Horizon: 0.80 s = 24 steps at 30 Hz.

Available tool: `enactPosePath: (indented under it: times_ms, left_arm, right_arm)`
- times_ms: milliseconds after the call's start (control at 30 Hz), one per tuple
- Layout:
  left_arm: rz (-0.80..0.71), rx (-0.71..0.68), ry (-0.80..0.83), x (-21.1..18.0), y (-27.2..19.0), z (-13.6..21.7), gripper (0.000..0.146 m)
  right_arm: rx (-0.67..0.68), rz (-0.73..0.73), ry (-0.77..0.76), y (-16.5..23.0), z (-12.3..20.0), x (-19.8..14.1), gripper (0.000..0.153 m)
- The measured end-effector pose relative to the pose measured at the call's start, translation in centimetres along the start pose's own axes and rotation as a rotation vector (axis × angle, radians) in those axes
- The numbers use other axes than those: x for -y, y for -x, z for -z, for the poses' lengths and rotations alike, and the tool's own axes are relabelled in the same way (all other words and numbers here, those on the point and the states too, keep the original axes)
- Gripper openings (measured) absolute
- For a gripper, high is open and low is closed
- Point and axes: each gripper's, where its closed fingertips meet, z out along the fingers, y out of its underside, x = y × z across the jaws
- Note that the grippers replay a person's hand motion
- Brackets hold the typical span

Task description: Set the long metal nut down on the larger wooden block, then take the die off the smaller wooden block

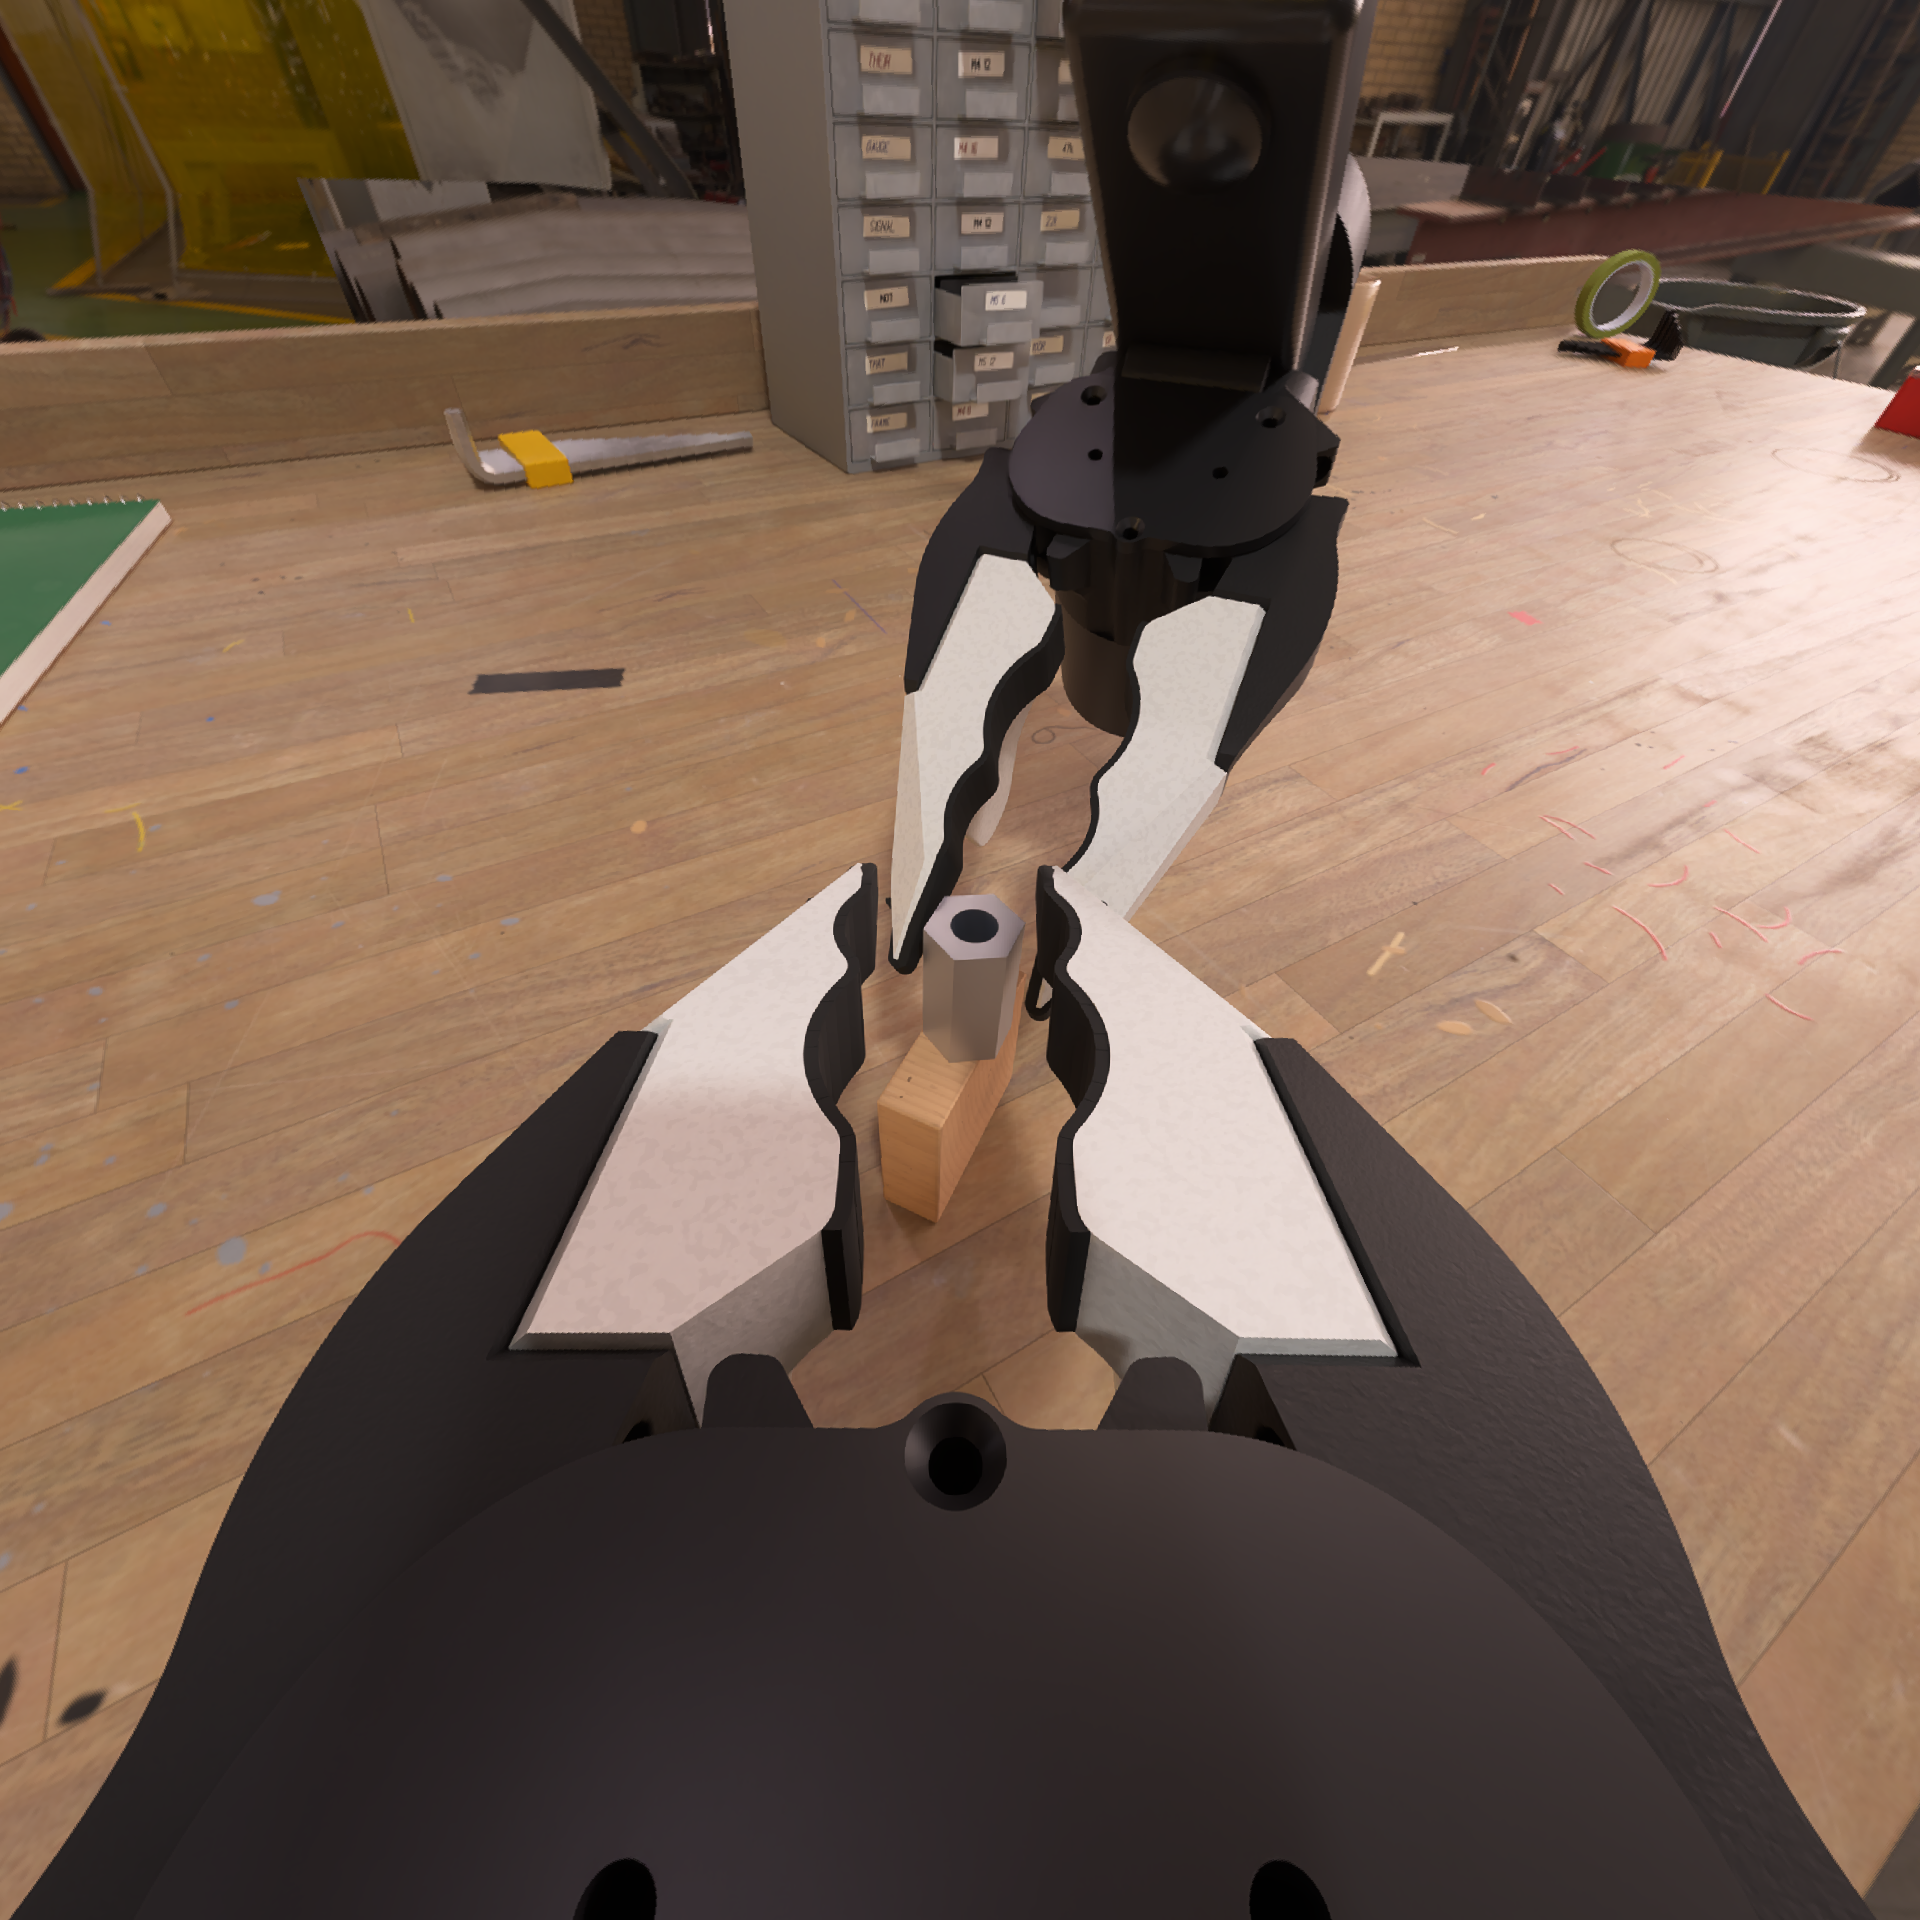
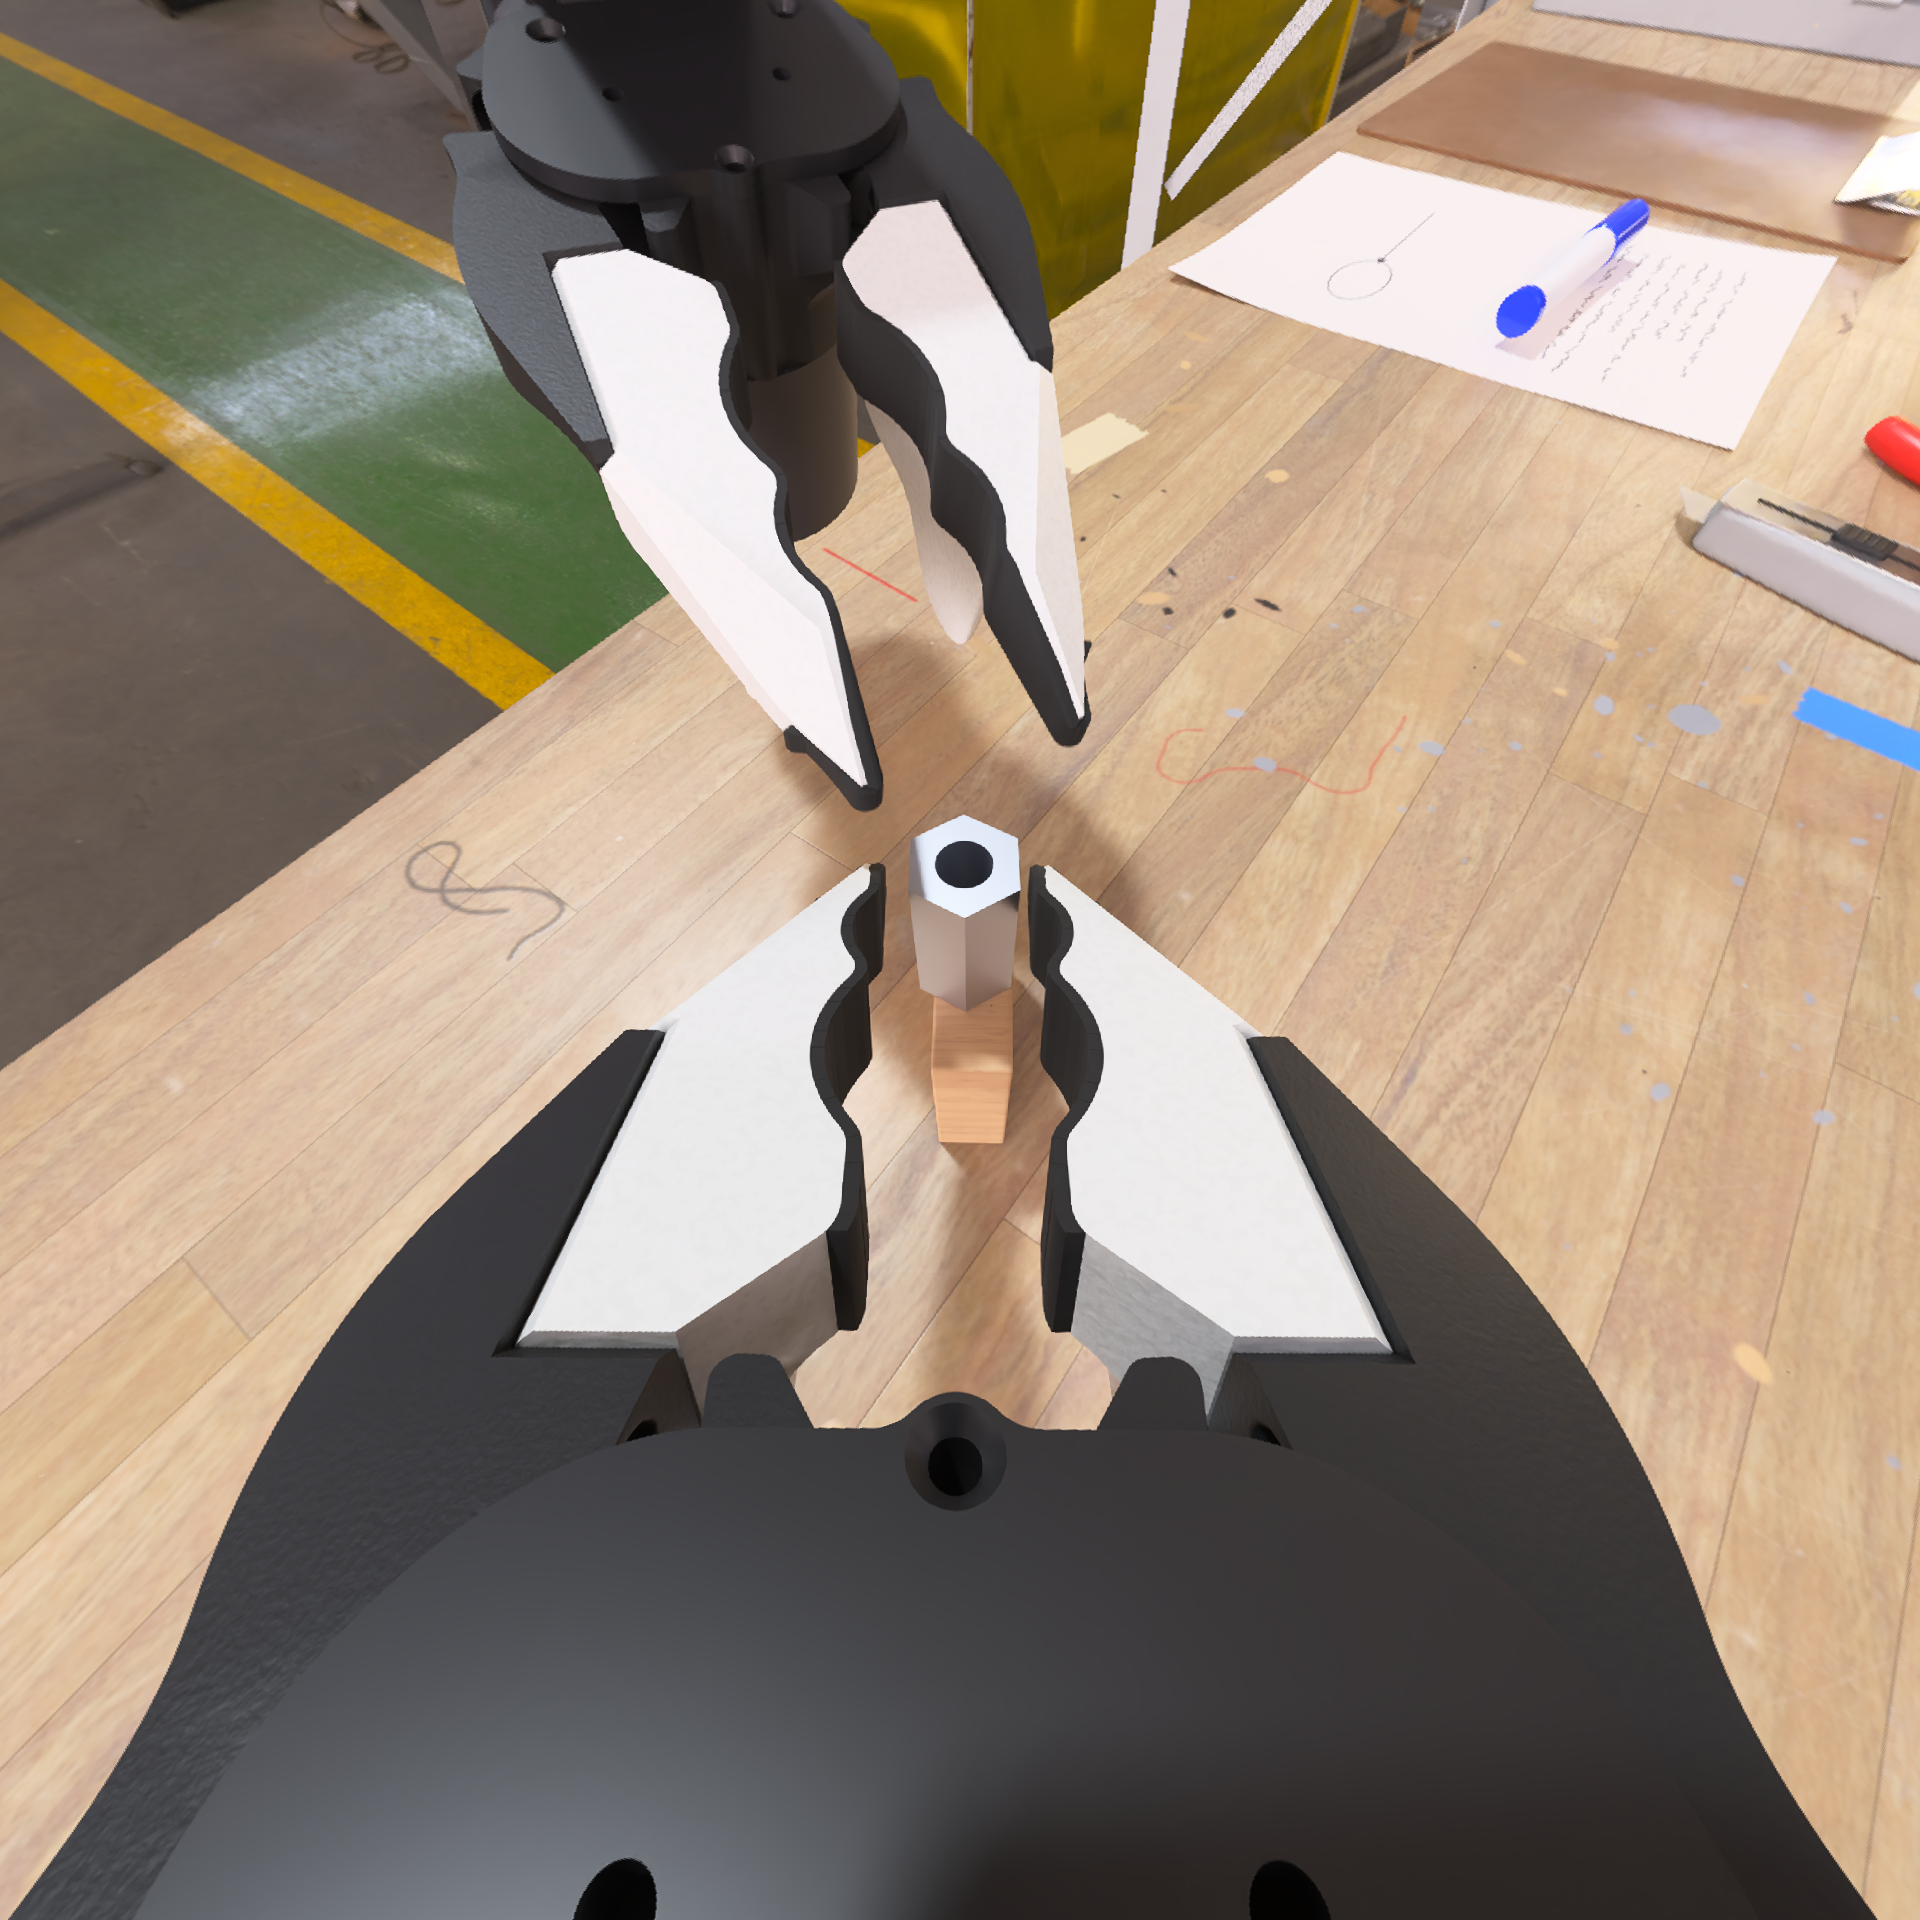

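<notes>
A: Where's the nut?

B: Standing upright on a wood block, long axis vertical, bore facing up. Block sits on the bench.

A: Held by anything?

B: Doesn't look it. Left gripper has jaws part-open, one each side of the nut, gaps showing both sides. Right gripper same: jaws part-open, straddling it, no contact I can see.

A: So both are on it?

B: Both right at it, coming from opposite sides, tips nearly meeting over the block. Can't say which is nearer; each has the nut just ahead of its tips, centred.

A: Is that the larger block?

B: Can't tell. Only one block in view, no die anywhere. If it's the larger one, step 1 looks done and the die's next, off-frame.

A: Materials?

B: Nut's hex, smooth grey metal, tall and narrow, so prob. tippy. Block's pale, grain visible, oblong, barely wider than the nut in the right wrist view. Jaws have wavy black inner faces on white fingers.

A: Risk?

B: Pulling away sideways could clip the nut and topple it. I'd back out straight.
</notes>
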Motion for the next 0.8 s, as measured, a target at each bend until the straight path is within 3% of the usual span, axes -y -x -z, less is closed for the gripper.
enactPosePath:
  times_ms: [133,233,367,433,633,800]
  left_arm:
    - [-0.008,-0.009,-0.033,0.8,-0.2,0.6,0.040]
    - [-0.041,0.022,-0.067,2.2,-0.3,2.0,0.046]
    - [-0.064,0.048,-0.124,4.0,-0.9,3.9,0.048]
    - [-0.078,0.033,-0.125,4.5,-1.8,4.2,0.047]
    - [-0.149,-0.021,-0.113,5.7,-5.4,2.6,0.046]
    - [-0.163,-0.095,-0.110,6.2,-8.6,0.6,0.044]
  right_arm:
    - [-0.003,-0.023,0.010,0.2,1.4,0.0,0.032]
    - [-0.076,-0.016,0.090,0.6,5.6,-1.3,0.036]
    - [-0.253,0.001,0.335,0.4,13.9,-7.4,0.035]
    - [-0.289,0.013,0.462,0.4,16.4,-10.6,0.033]
    - [-0.274,0.075,0.671,-0.2,16.7,-15.4,0.023]
    - [-0.251,0.081,0.638,-0.4,15.7,-15.3,0.018]
